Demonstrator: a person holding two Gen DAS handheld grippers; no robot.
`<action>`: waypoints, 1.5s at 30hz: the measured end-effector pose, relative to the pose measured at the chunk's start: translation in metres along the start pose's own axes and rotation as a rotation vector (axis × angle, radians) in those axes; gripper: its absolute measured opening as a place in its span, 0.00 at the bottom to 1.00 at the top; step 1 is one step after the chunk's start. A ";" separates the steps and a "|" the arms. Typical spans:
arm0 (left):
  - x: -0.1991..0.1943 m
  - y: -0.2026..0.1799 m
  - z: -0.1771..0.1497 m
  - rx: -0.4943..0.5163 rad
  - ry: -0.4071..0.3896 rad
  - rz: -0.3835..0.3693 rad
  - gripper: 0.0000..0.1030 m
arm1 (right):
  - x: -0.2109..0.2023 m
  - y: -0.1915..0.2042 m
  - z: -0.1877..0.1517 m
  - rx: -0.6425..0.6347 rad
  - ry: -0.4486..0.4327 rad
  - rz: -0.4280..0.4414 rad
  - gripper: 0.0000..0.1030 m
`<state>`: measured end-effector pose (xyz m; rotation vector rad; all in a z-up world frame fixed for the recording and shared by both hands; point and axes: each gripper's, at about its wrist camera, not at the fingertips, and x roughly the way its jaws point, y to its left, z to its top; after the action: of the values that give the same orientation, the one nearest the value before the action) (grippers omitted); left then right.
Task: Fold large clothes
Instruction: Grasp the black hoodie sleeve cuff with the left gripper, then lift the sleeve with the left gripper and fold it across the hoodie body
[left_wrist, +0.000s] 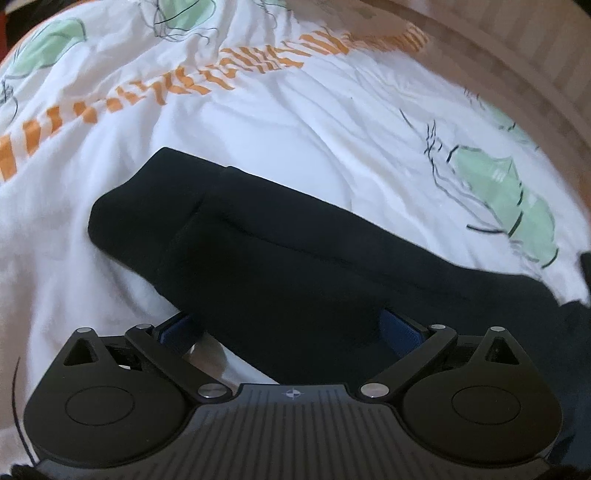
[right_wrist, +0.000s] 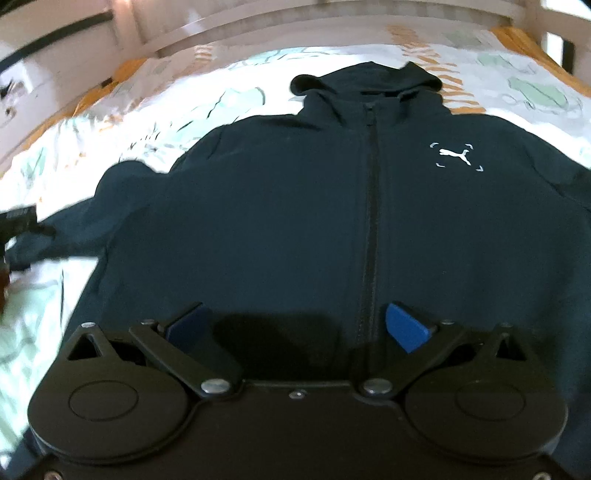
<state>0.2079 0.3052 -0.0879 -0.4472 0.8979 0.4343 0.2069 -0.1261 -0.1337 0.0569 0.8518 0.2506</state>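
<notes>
A black zip hoodie (right_wrist: 295, 192) lies face up and spread flat on a bed, hood (right_wrist: 369, 85) at the far end, with a white logo (right_wrist: 456, 156) on the chest. Its left sleeve (right_wrist: 122, 206) stretches out sideways. In the left wrist view that sleeve (left_wrist: 280, 236) runs diagonally across the sheet and passes between the wide-open jaws of my left gripper (left_wrist: 290, 326), hiding most of both blue pads. My right gripper (right_wrist: 295, 325) stands open just above the hoodie's lower front, left of the zip (right_wrist: 370, 206), with nothing gripped.
The bed wears a white sheet (left_wrist: 295, 122) printed with orange stripes and green shapes, rumpled around the sleeve. A wooden bed frame (left_wrist: 517, 74) curves along the far right edge. Pale rails and a wall (right_wrist: 221, 33) rise behind the bed's head.
</notes>
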 end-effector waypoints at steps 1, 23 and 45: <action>0.000 0.000 0.001 0.004 -0.002 0.000 0.99 | 0.001 0.003 -0.002 -0.029 0.002 -0.007 1.00; -0.149 -0.132 0.004 0.165 -0.371 -0.401 0.08 | -0.044 -0.042 -0.010 0.101 -0.062 0.080 0.86; -0.036 -0.355 -0.163 0.527 0.048 -0.676 0.25 | -0.112 -0.121 -0.032 0.308 -0.150 -0.007 0.87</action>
<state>0.2736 -0.0820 -0.0814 -0.2489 0.8126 -0.4282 0.1362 -0.2720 -0.0903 0.3557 0.7351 0.1048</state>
